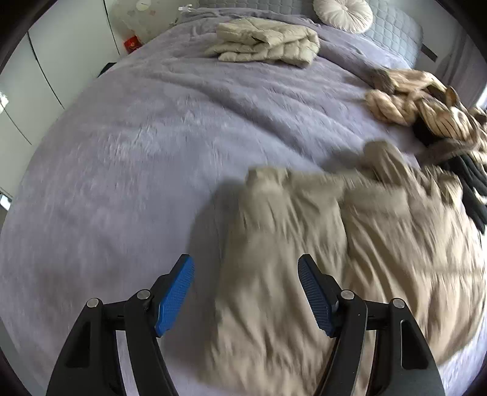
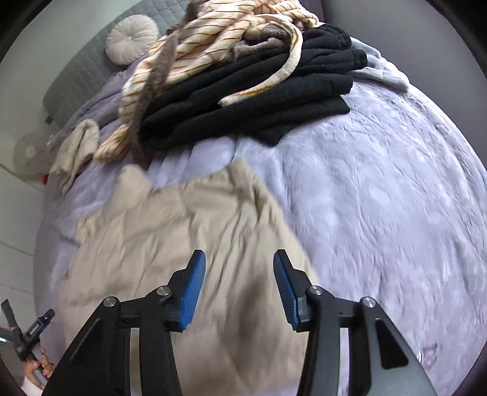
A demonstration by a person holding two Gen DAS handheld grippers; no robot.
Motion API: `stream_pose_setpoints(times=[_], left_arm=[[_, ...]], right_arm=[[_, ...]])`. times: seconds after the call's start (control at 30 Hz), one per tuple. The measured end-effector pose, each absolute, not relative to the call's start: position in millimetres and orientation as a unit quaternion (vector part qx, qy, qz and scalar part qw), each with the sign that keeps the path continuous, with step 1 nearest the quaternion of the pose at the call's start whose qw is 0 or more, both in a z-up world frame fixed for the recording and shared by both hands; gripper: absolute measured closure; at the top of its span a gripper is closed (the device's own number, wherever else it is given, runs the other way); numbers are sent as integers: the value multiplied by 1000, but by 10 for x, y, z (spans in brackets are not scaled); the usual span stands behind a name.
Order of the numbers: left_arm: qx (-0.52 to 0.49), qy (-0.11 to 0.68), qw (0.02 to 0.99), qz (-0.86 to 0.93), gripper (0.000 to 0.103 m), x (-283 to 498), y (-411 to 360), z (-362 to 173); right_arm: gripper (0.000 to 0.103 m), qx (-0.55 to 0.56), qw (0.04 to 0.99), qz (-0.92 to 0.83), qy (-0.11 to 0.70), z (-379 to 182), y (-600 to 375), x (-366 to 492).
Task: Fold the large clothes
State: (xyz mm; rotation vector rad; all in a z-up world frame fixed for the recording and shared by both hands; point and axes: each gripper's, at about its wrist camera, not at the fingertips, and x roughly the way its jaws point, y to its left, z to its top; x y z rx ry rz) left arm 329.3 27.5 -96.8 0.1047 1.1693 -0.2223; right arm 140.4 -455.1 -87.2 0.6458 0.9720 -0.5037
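Observation:
A beige puffy garment (image 1: 350, 243) lies spread and rumpled on the lilac bed cover (image 1: 137, 152), blurred by motion. My left gripper (image 1: 246, 268) hangs above its left edge, jaws wide apart with nothing between the blue pads. In the right wrist view the same beige garment (image 2: 188, 237) fills the lower middle. My right gripper (image 2: 239, 262) hovers over its right edge, jaws apart and empty. A person's hand (image 2: 38, 368) holding the other tool shows at the lower left.
A folded cream puffer jacket (image 1: 268, 41) rests far up the bed by a round cushion (image 1: 344, 13). A heap of striped tan fabric (image 2: 213, 39) and black fleece (image 2: 258, 91) sits at the far right. White wardrobe doors (image 1: 39, 76) stand left of the bed.

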Motion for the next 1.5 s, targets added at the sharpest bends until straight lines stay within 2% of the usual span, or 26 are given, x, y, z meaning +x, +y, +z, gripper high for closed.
stream_pose_setpoints(times=[0.1,0.17,0.3,0.33,0.4,0.43,0.53,0.57,0.87,1.1,1.5], left_arm=[[52,563,817,-109,31,2975,273,-970],[50,569,814,-108,31,2820,299,-965],[32,578,808,-110,31,2567,345,-946],[31,576,810,-108,21,2518,353,-939],[23,565,818,-108,0,2407,389,-921],[16,560,821,-113,0,2362,410,-914],[-4,570,812,-125,0,2291,474,-972],[-12,578,805,-131,0,2270,495,-1015],[-71,605,784,-120,0,2168,686,-1300],[-255,616,718,-199,0,2276,887,-1644],[-301,599,721,-175,0,2666,635,-2017]], right_arm=[[50,301,802,-222,465,-843,-4319,1205],[42,308,800,-210,470,-841,-4176,1090],[42,316,796,-196,478,-847,-3962,939],[40,321,794,-192,479,-859,-3907,895],[29,333,790,-180,483,-900,-3820,832],[24,341,788,-176,482,-927,-3768,782],[21,367,780,-170,478,-1031,-3691,670],[15,381,776,-166,475,-1076,-3683,636],[14,539,723,-119,415,-1577,-3791,375],[14,626,687,-70,363,-1881,-3908,347],[14,700,648,-30,299,-2352,-4154,702]])
